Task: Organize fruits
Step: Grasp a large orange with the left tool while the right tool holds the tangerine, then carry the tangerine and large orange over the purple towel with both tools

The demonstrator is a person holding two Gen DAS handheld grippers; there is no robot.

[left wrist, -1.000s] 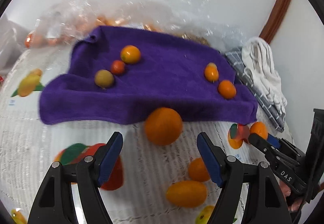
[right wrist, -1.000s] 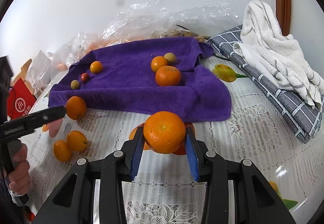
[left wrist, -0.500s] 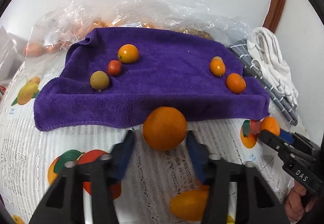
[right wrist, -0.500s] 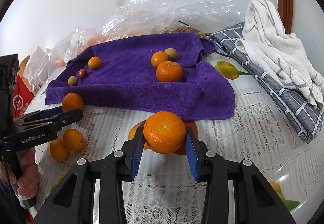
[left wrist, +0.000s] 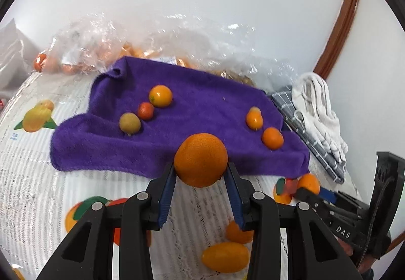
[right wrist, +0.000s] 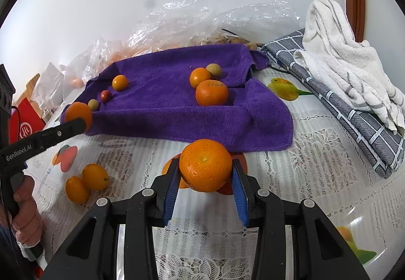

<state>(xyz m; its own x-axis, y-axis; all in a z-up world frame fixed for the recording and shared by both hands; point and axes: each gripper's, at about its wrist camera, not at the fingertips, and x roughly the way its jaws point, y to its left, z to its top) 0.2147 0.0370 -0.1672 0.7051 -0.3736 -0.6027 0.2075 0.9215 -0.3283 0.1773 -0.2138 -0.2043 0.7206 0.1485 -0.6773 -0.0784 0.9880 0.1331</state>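
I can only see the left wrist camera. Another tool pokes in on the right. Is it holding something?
Observer: Yes. The right tool is shut on a round orange mandarin, with a blue pad on each side.
Child: Something peeks out behind the little orange fruit on the purple terry towel. What is it?
Observer: A small round tan fruit, sitting right against it.
Child: Is there anything past the left side of the towel?
Observer: A red box with a round white mark, at the far left of the right wrist view.
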